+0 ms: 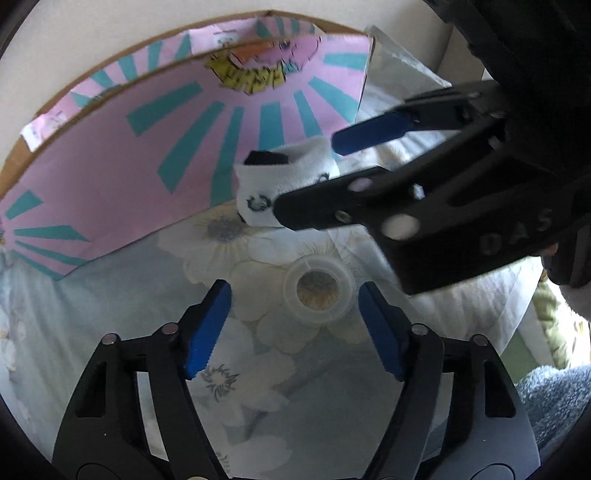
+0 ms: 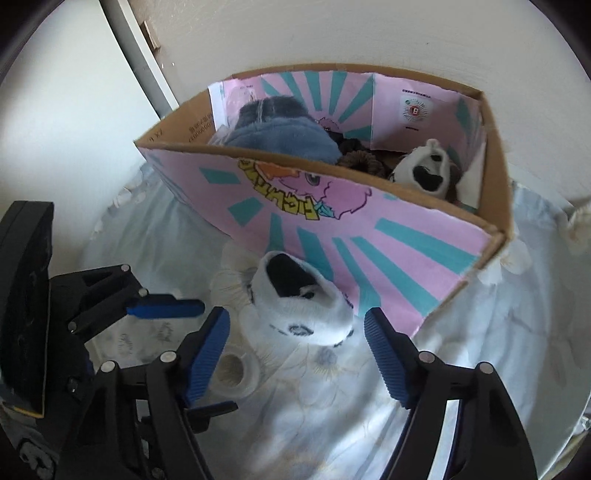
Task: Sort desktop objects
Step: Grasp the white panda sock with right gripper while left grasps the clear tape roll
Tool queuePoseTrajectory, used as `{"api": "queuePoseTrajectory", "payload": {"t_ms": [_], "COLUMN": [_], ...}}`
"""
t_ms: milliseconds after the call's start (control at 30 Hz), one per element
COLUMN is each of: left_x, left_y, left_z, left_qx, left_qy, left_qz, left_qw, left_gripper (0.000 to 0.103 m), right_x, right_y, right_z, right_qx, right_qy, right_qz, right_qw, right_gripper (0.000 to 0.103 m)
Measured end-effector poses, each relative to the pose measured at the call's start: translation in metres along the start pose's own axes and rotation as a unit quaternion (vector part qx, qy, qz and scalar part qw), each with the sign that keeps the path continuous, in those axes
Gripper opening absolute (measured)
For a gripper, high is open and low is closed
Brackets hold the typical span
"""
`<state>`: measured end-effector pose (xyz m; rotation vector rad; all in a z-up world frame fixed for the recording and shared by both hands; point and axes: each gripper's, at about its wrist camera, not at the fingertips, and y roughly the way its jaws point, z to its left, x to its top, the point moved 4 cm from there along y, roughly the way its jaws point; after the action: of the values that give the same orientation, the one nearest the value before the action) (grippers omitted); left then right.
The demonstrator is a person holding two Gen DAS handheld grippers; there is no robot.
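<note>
Currently, at the left gripper [image 1: 294,306]: jaws partly spread, blue pads [image 1: 207,325] pressing on nothing. Pointing steeply down over a clear tape roll [image 1: 316,291]. Roll lying flat on the floral cloth [image 1: 110,332], just ahead of the fingertips and between them. One pad close beside the roll's rim, contact impossible to tell; the other pad plainly apart from it.

At the right gripper [image 2: 297,321]: jaws likewise partly spread, gripping nothing. Framing a rolled white-and-black sock [image 2: 299,306] between the two pads, a gap showing on each side. Sock resting on the same cloth, dark opening facing up, just in front of the box [image 2: 406,254].

Further out, in the left wrist view: right gripper reaching in from the upper right, one finger on either side of that sock, the tape roll near it.

Beyond: box of cardboard, pink with teal rays and a cartoon print, standing open on the cloth before a pale wall [image 2: 332,33]. Inside: a blue fluffy bundle [image 2: 280,136] at one end, something brown and knitted [image 2: 365,162] in the middle, a second black-and-white sock [image 2: 424,170] toward the far corner.
</note>
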<state>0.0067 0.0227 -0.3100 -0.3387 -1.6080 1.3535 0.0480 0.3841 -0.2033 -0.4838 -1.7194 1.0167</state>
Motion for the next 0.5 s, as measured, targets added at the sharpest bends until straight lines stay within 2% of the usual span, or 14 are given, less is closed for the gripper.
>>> {"api": "queuePoseTrajectory", "payload": {"t_ms": [67,267,400,500], "left_x": [0.0,0.001,0.004,0.005], "left_y": [0.003,0.004,0.003,0.003], "left_z": [0.0,-0.003,-0.009,-0.01], "left_qx": [-0.005,-0.011,-0.027,-0.034], "left_qy": [0.006,0.032,0.059,0.07], "left_qz": [-0.001,-0.013,-0.02,-0.021], "left_qw": [1.0,0.9994,0.9977,0.9968], "left_gripper": [0.065,0.061,0.042,0.04], "right_x": [0.002,0.003,0.002,0.004], "right_y": [0.005,0.01,0.01,0.01], "right_z": [-0.001,-0.003,-0.006,-0.006], "right_qx": [0.006,0.006,0.012,0.013], "right_qy": [-0.002,-0.011,-0.007,-0.003], "right_qz": [0.0,-0.005,-0.005,-0.006], "right_qw": [1.0,1.0,1.0,1.0], "right_gripper": [0.059,0.054,0.05,0.047]}}
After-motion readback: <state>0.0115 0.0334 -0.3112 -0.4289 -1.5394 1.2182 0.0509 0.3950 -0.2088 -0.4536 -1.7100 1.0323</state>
